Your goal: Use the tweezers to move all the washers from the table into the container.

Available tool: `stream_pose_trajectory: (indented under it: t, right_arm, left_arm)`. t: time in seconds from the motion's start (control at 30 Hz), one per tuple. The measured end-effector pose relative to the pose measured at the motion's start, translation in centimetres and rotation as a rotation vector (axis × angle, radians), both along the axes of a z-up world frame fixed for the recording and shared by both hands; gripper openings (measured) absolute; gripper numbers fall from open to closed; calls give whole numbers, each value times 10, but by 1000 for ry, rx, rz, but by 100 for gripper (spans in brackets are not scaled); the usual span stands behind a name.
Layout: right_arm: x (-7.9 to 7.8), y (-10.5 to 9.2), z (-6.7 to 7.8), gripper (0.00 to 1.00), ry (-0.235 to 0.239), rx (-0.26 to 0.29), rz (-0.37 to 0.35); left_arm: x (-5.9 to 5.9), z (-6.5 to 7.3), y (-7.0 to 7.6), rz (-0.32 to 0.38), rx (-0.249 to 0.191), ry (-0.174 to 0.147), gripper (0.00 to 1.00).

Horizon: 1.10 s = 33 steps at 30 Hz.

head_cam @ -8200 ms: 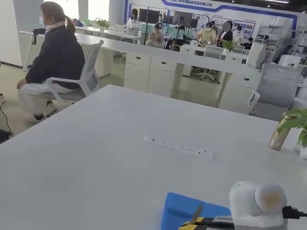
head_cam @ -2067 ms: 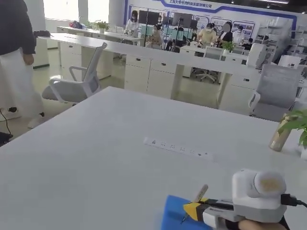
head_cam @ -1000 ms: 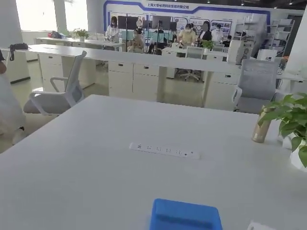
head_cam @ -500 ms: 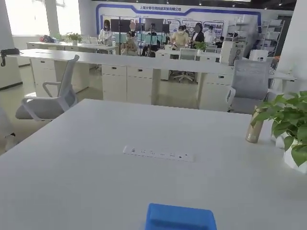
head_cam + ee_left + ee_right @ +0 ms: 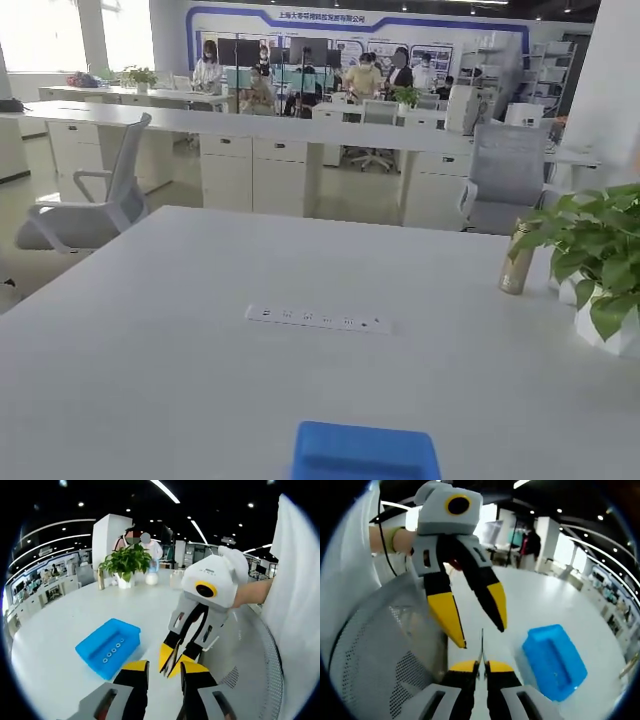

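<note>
Left gripper (image 5: 165, 672): spread apart, yellow tips well separated; seen in the right gripper view at 11 o'clock, pointing down with both jaws splayed.
Right gripper (image 5: 482, 669): pressed together, pinching the tweezers; seen in the left gripper view at 1 o'clock of that view's own jaws, yellow tips close to each other.
Tweezers (image 5: 481, 647): thin, upright between the right gripper's tips, point rising toward 12 o'clock in the right gripper view.
Container (image 5: 365, 452): blue, rectangular, resting on the table (image 5: 150, 350) at 6 o'clock in the head view; at 8 o'clock in the left gripper view, at 4 o'clock in the right gripper view.
Washers (image 5: 112, 651): small rings in a row inside the container, on its floor; exact count too small to tell.
Power strip (image 5: 318, 320): white, flat on the table, at 12 o'clock of the container, well apart from it.
Plant (image 5: 600, 260): green leaves in a white pot at 3 o'clock on the table.
Bottle (image 5: 515, 262): upright, just beside the plant, at its 9 o'clock.
Chair (image 5: 85, 210): grey, at 9 o'clock beyond the table edge.
</note>
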State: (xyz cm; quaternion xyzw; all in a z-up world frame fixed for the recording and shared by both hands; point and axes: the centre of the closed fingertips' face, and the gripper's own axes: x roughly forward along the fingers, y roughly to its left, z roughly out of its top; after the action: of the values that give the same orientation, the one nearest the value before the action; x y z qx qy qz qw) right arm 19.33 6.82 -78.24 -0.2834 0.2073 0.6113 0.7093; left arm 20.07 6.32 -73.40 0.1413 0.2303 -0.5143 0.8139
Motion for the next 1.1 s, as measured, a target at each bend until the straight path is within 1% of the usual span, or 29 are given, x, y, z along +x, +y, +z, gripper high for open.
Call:
stream_pose_trajectory:
  t: [0.07,0.1,0.2,0.23,0.27,0.33,0.37,0.4,0.43,0.47,0.5,0.57,0.63,0.73,0.83,0.9,0.97,1.03,1.07,1.1]
  right_arm:
    - [0,1,5,4,-28,-3,28]
    - [0,1,7,4,-53,-11,45]
    - [-2,0,11,4,-89,-30,67]
    - [-2,-1,12,4,-106,-35,67]
    - [-3,-1,13,4,-109,-33,66]
    - [-7,-1,16,4,-109,-27,61]
    - [-7,-2,15,4,-121,-32,58]
    - [-7,-3,15,4,-131,-44,57]
    - [-8,-4,13,4,-152,-64,57]
    - [-8,-5,13,4,-170,-71,59]
    - [-11,-6,14,4,-176,-71,57]
    - [-13,-7,16,3,-181,-72,55]
    - [-13,-9,17,3,-198,-78,50]
    - [-13,-14,16,3,-226,-120,55]
    - [-13,-17,13,3,-228,-152,61]
    - [-14,-19,9,3,-234,-179,68]
    - [-14,-19,7,3,-238,-192,72]
    - [-14,-19,7,3,-234,-193,72]
    - [-15,-19,7,3,-230,-191,72]
    - [-15,-18,7,4,-229,-190,72]
  left_arm:
    - [0,7,-4,-37,12,-27,19]
    - [0,12,-6,-57,20,-40,18]
    - [-2,20,-10,-100,45,-64,18]
    - [-4,21,-11,-116,62,-73,18]
    - [-6,23,-11,-135,87,-91,18]
    - [-9,24,-12,-164,126,-109,17]
    - [-11,24,-13,-170,136,-110,17]
    - [-13,23,-14,-189,156,-116,17]
    - [-15,22,-15,-197,166,-118,16]
    - [-16,22,-16,-206,173,-121,16]
    - [-18,21,-19,-223,183,-128,16]
    - [-23,20,-23,-253,192,-134,15]
    - [-26,19,-25,-271,198,-133,14]
    - [-30,16,-27,-288,208,-133,13]
    - [-32,13,-25,-305,236,-150,10]
    - [-34,13,-25,-308,239,-154,6]
    - [-35,13,-25,-307,243,-157,3]
    - [-37,13,-24,-308,255,-174,0]
    - [-38,14,-24,-313,259,-182,0]
    - [-39,14,-24,-312,258,-182,0]
